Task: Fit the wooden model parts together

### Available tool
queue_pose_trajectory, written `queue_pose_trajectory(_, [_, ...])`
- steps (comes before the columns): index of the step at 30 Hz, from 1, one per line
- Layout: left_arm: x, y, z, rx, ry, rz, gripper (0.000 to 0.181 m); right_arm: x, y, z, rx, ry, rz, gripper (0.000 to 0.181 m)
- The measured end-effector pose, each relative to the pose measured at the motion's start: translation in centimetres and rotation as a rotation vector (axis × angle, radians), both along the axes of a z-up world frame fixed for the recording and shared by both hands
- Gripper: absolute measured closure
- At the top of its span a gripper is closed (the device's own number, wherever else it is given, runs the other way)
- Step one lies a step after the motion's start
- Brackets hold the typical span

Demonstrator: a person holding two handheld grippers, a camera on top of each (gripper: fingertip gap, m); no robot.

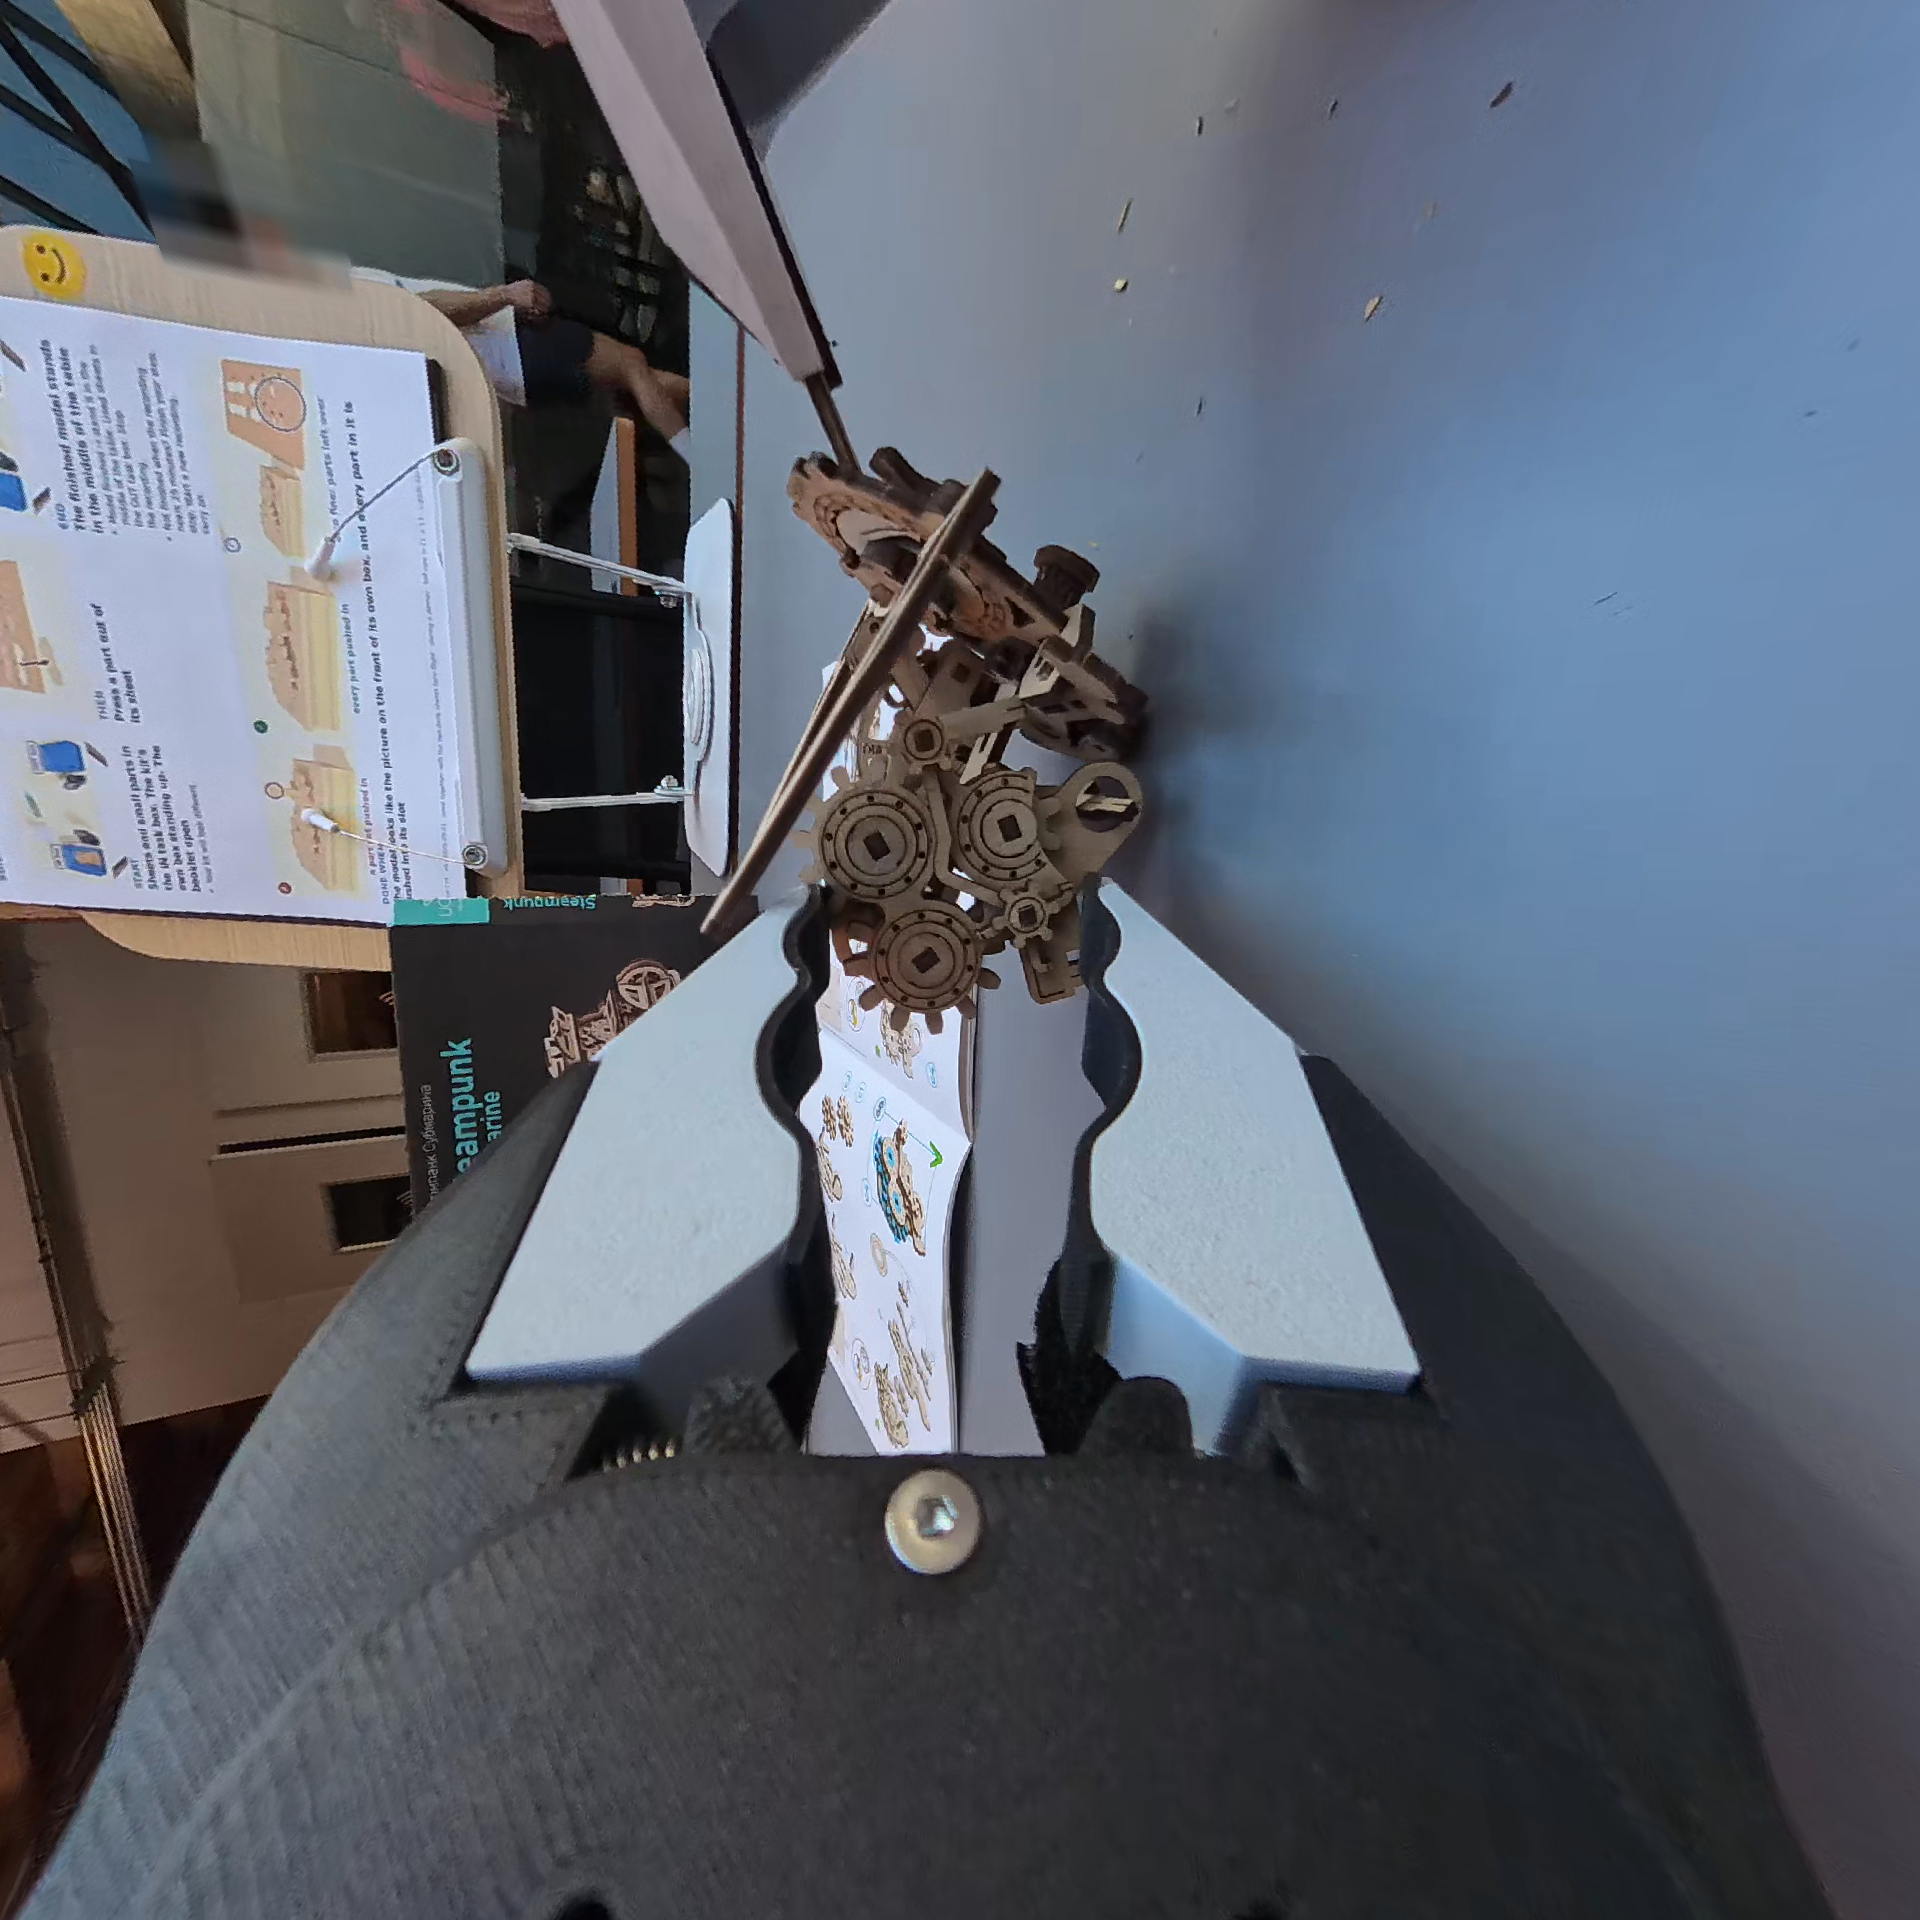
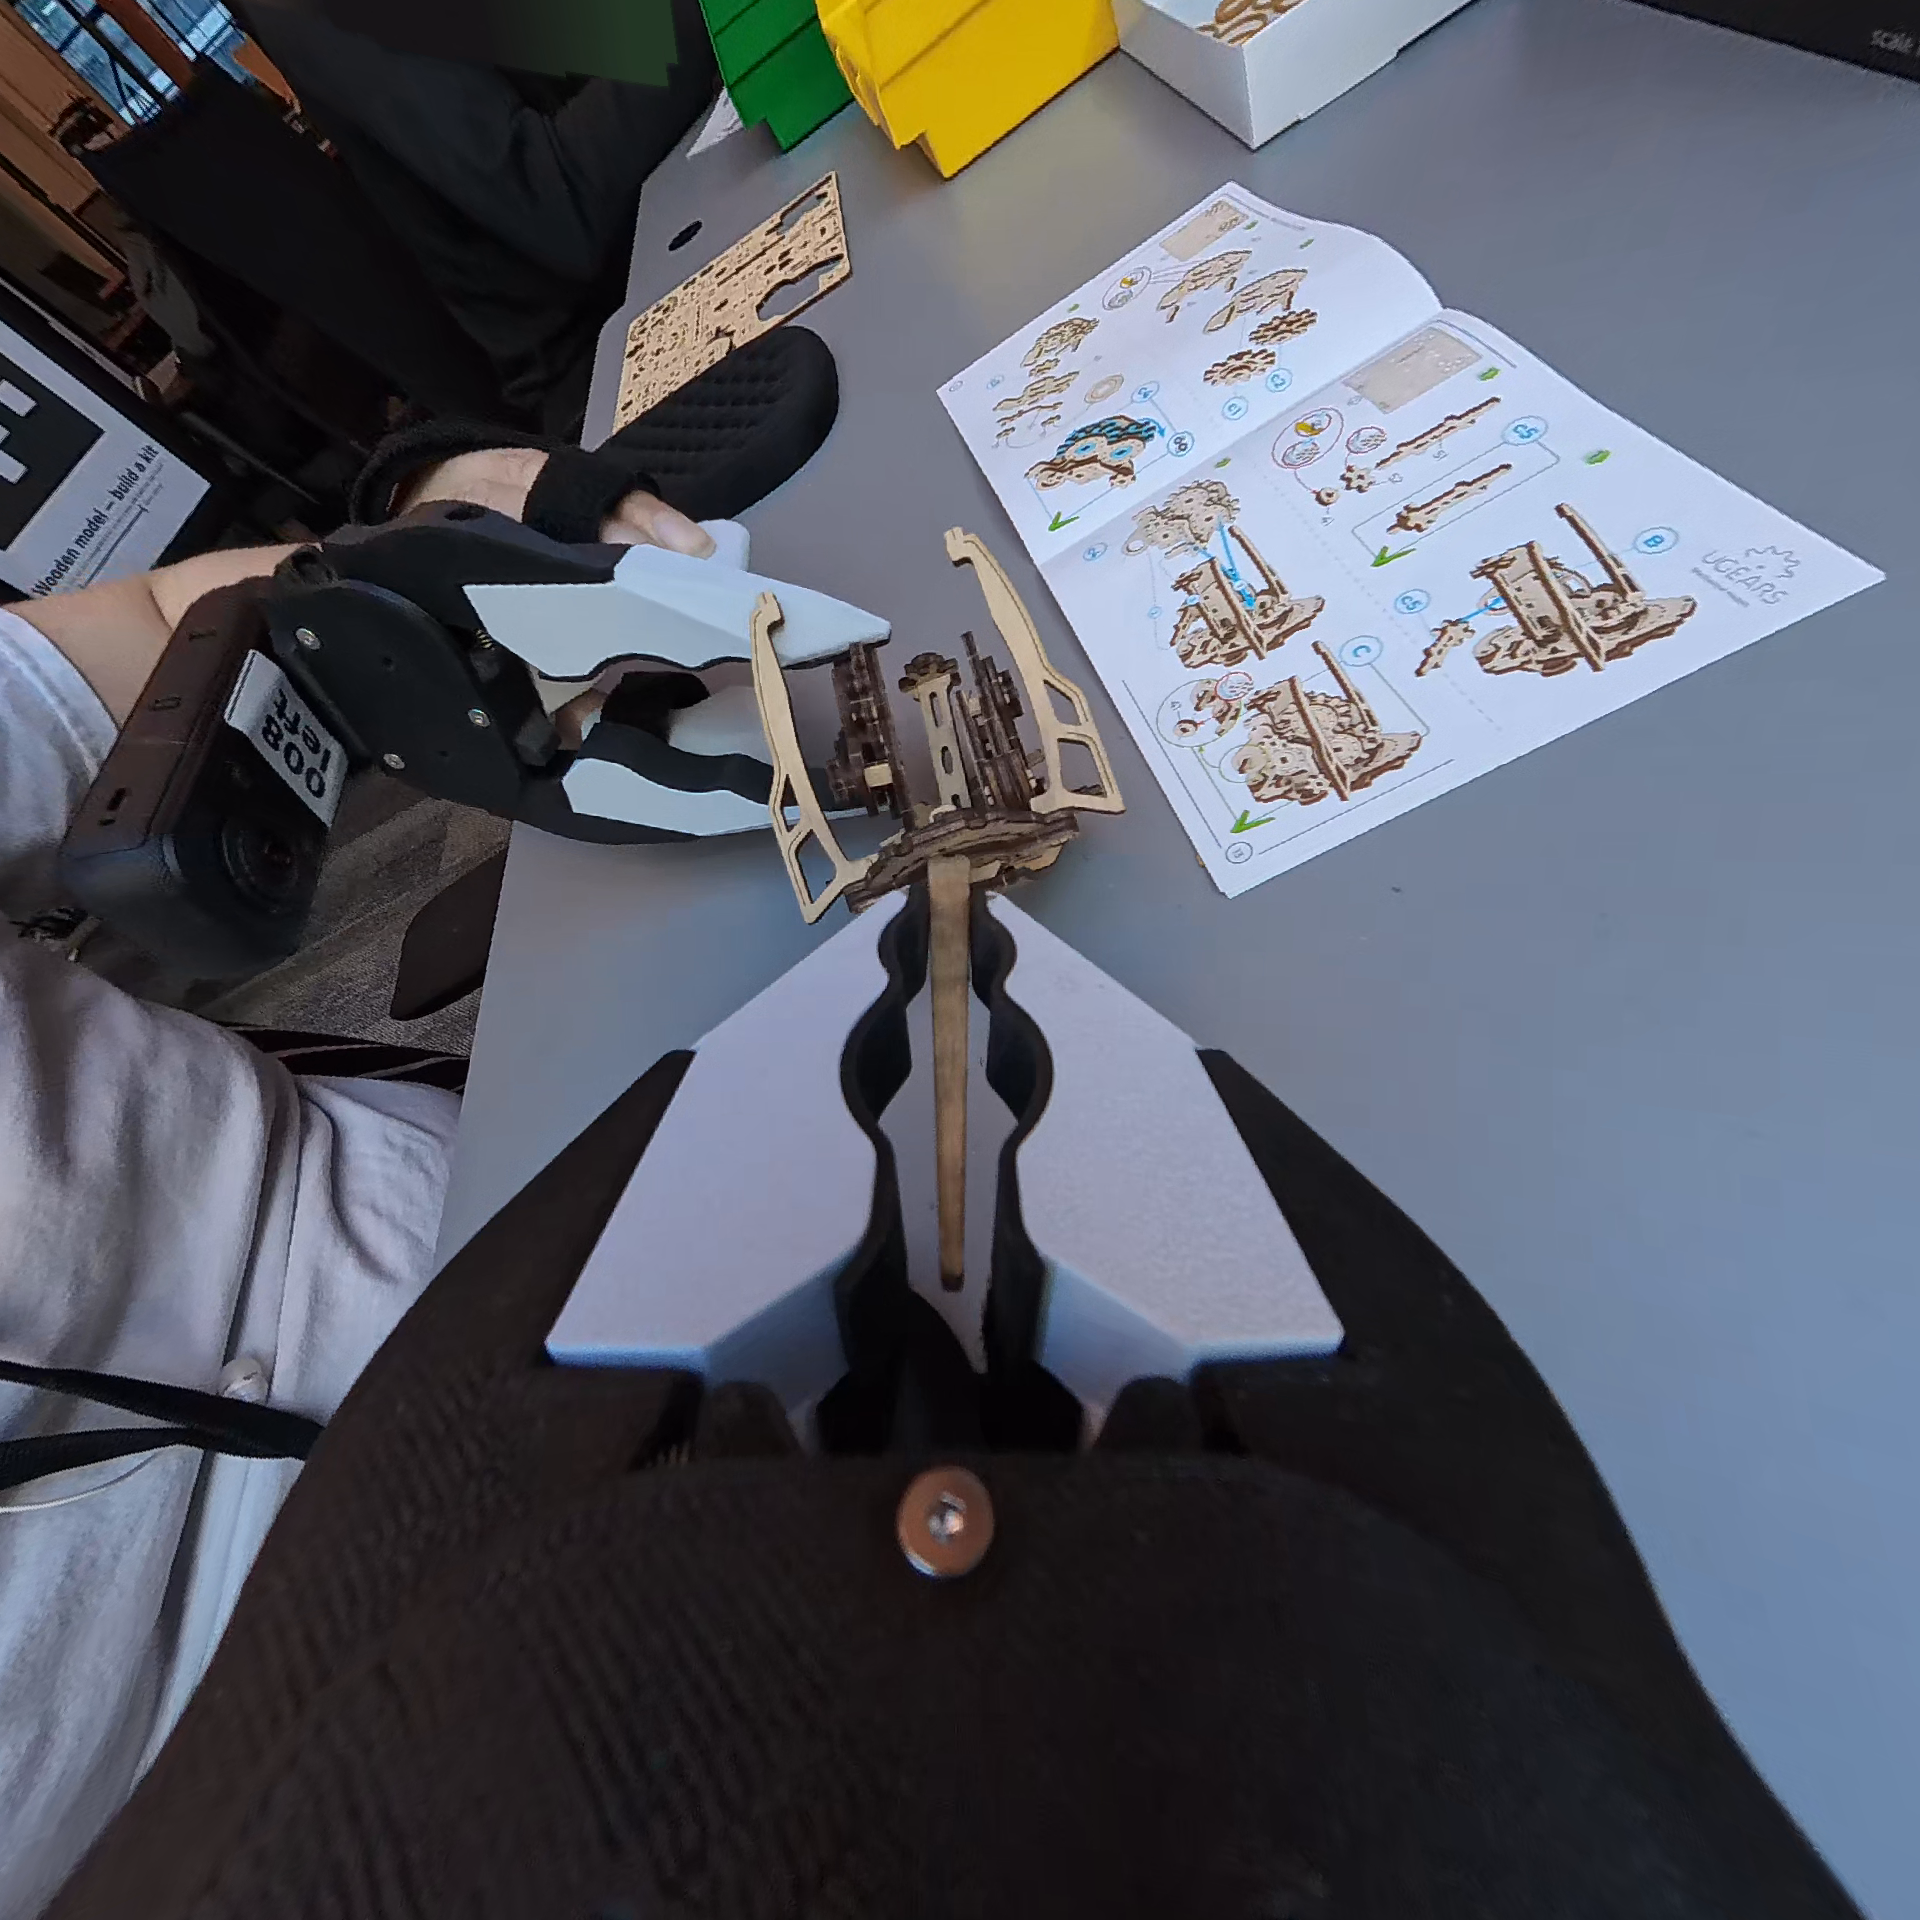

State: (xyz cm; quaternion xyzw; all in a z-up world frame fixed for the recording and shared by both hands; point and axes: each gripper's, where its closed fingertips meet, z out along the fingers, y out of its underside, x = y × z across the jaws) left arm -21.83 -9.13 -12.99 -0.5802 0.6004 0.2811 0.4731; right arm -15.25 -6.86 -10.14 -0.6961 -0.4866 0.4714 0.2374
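I've got the right gripper (image 2: 951, 914) clamped on a flat wooden stick (image 2: 948, 1081) under the half-built laser-cut wooden gear model (image 2: 935, 748), mid-frame above the grey table (image 2: 1558, 1143). The left gripper (image 2: 821, 717), jaws apart, straddles the model's gear cluster. There's printed writing on the open instruction booklet (image 2: 1403, 520) upper right, and the dark kit box (image 1: 520, 997) and propped instruction sheet (image 1: 208, 603) at the left-wrist view's left. Yellow and green bins (image 2: 904, 62) sit top centre.

The right gripper (image 2: 951, 925) points away from the person, its jaws nearly closed, pinching a thin piece. The left gripper (image 2: 821, 727) reaches in from the left, jaws apart. A gloved hand (image 2: 540, 499) grips it, thumb along its top finger (image 2: 707, 613).
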Motion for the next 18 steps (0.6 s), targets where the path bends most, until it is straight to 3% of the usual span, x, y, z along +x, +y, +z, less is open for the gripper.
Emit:
queue_pose_trajectory(10, [-0.2,-1.2,0.0,0.064,-0.048,-0.018,0.125,-0.3,-0.6,0.2,0.048,-0.002,0.022,0.175])
queue_pose_trajectory(18, [-1.5,-1.2,0.0,0.003,-0.188,0.034,0.123,-0.6,-0.7,0.1,0.067,-0.007,0.027,0.175])
